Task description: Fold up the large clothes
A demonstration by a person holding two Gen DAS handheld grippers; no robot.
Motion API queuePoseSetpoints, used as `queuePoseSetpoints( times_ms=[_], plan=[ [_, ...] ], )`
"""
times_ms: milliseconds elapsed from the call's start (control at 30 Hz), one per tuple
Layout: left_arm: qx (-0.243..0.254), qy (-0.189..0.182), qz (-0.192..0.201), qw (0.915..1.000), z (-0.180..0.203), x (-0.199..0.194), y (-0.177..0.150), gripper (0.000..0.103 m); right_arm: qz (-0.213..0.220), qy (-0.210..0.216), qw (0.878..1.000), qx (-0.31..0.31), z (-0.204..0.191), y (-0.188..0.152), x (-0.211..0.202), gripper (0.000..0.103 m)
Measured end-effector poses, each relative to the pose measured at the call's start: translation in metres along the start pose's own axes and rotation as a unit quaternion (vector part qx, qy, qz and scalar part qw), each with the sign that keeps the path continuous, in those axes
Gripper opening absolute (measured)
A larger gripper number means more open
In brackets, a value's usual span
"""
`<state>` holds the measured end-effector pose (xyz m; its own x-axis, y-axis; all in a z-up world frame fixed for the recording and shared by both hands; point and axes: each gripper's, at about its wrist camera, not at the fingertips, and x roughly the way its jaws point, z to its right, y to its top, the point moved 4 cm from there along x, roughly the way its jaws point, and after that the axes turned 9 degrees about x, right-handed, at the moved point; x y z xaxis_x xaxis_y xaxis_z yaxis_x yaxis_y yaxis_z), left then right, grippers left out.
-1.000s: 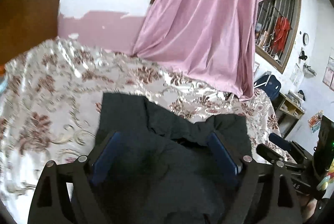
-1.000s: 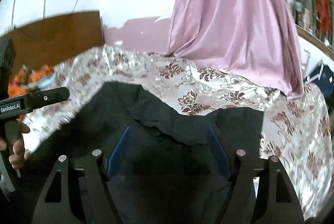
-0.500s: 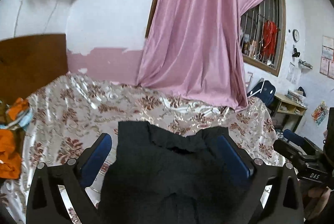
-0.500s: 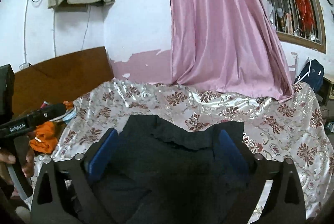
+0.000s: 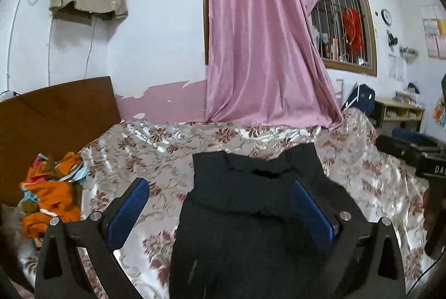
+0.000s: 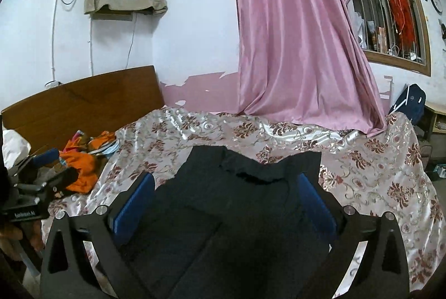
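Both wrist views are looking across a bed toward a pink curtain (image 5: 267, 48). A dark garment (image 5: 251, 215) is lying flat on the floral bedspread (image 5: 156, 154), its collar end pointing toward the curtain. The left gripper (image 5: 220, 209) is hovering above it with jaws spread wide and nothing between the blue pads (image 5: 126, 212); the right gripper (image 6: 223, 201) is likewise standing released, gripping no cloth.

Progress, as a judgement: the garment is appearing narrow and rectangular, with a diagonal layered edge showing in the right wrist view, so at least one fold seems to be in place already. A further fold, bringing the near end toward the collar, is probably remaining, along with any other clothes.

Limits of view: the garment's near end is running off the bottom of both frames and is partly hiding behind the gripper bodies, so its full length and the number of layers cannot be told. Sleeves are not distinguishable against the dark fabric. An orange clothes pile (image 6: 80, 165) by the wooden headboard (image 6: 83, 95) is lying well apart from the garment; its contents are unclear.
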<state>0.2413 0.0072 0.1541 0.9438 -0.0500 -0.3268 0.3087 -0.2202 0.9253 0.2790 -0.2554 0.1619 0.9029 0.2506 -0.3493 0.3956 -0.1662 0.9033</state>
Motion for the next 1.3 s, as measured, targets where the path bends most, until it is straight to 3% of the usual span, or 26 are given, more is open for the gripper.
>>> queuePoseSetpoints(
  times_ms=[300,533,867,1067,1300],
  plan=[
    [0.008,0.008,-0.009,0.9999,0.001,-0.033,-0.02,0.103,0.014,0.019,0.999,-0.024,-0.009,-0.034,-0.053,0.1],
    [0.005,-0.008,-0.034,0.9994,0.008,-0.031,-0.051,0.103,0.017,0.019,0.998,-0.05,-0.016,-0.067,-0.08,0.1],
    [0.04,-0.039,-0.083,0.995,0.017,-0.005,-0.11,0.103,-0.021,-0.019,0.996,-0.08,-0.005,-0.118,-0.075,0.1],
    [0.079,-0.057,-0.123,0.9876,0.02,0.005,-0.147,0.103,-0.067,-0.03,0.994,-0.077,0.01,-0.157,-0.059,0.1],
    [0.129,-0.093,-0.196,0.9676,0.034,0.02,-0.19,0.103,-0.131,-0.065,0.986,-0.084,0.028,-0.211,-0.046,0.1]
  ],
)
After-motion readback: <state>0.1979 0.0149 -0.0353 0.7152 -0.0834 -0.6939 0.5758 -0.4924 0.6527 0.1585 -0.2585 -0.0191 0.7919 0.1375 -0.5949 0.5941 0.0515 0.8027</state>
